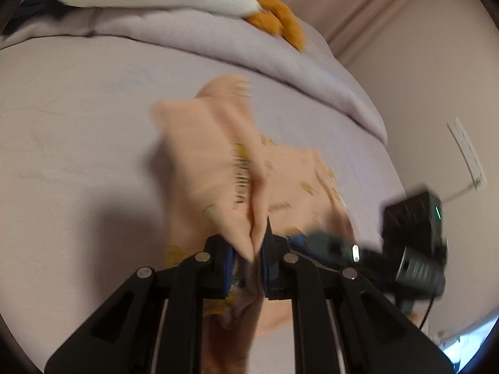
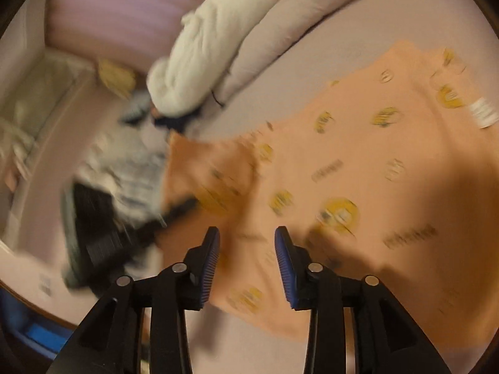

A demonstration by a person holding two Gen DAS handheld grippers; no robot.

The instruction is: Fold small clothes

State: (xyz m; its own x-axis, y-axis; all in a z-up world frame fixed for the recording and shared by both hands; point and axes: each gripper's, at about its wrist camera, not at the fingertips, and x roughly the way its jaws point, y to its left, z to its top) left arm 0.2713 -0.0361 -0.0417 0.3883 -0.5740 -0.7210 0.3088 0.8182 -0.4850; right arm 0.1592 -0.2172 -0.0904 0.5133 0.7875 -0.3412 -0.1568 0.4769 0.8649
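Centre frame, left claw: pinched shut on peach garment, lifting a fold.
Right claw: open, empty.
Progress: folding underway, unfinished.

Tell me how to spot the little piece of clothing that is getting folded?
Look at the big pale bed sheet, below the rolled grey duvet and the white plush toy. Spread on the sheet lies the peach garment. Nothing else nearby is peach with small yellow round pictures printed on it.
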